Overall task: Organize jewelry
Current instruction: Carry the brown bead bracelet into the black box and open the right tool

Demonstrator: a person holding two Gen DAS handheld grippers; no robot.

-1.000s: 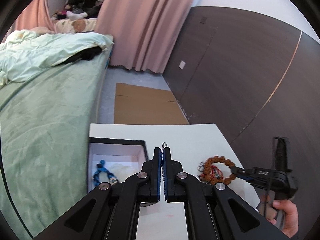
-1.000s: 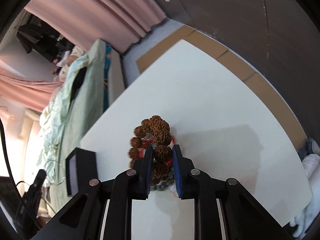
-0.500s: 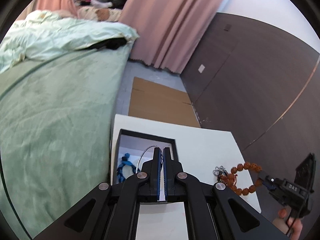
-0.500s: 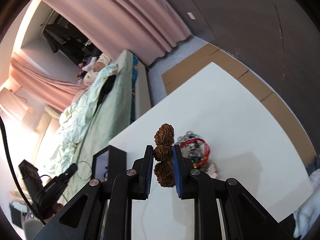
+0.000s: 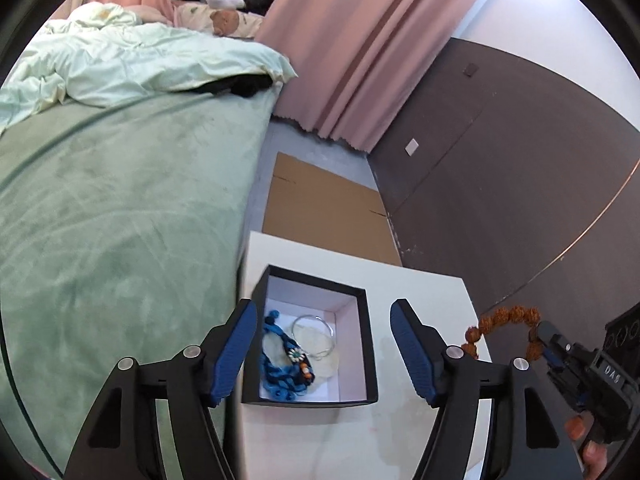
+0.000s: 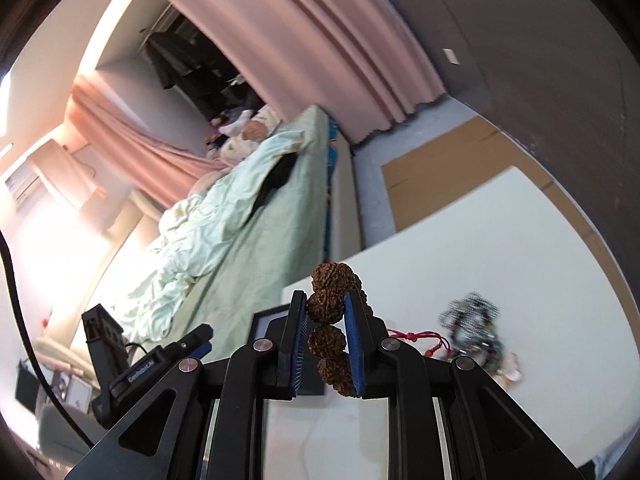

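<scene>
A black jewelry box (image 5: 370, 344) with a pale lining sits on the white table (image 5: 424, 288). In it lie a thin silver bangle (image 5: 313, 333) and a blue corded piece (image 5: 282, 364). My left gripper (image 5: 323, 350) is open and empty, just above the box. My right gripper (image 6: 326, 338) is shut on a brown seed-bead bracelet (image 6: 330, 308) and holds it above the table; it also shows in the left wrist view (image 5: 508, 326), right of the box. A red cord bracelet (image 6: 420, 340) and a dark sparkly piece (image 6: 474, 326) lie on the table.
A green bed (image 5: 100, 220) runs along the table's left side. Flat cardboard (image 5: 324, 200) lies on the floor beyond the table. A dark wall panel (image 5: 520, 160) stands to the right, pink curtains (image 5: 352, 48) behind.
My left gripper has opened and let go of the silver bangle, which now lies in the box. My right gripper has lifted the seed-bead bracelet off the table.
</scene>
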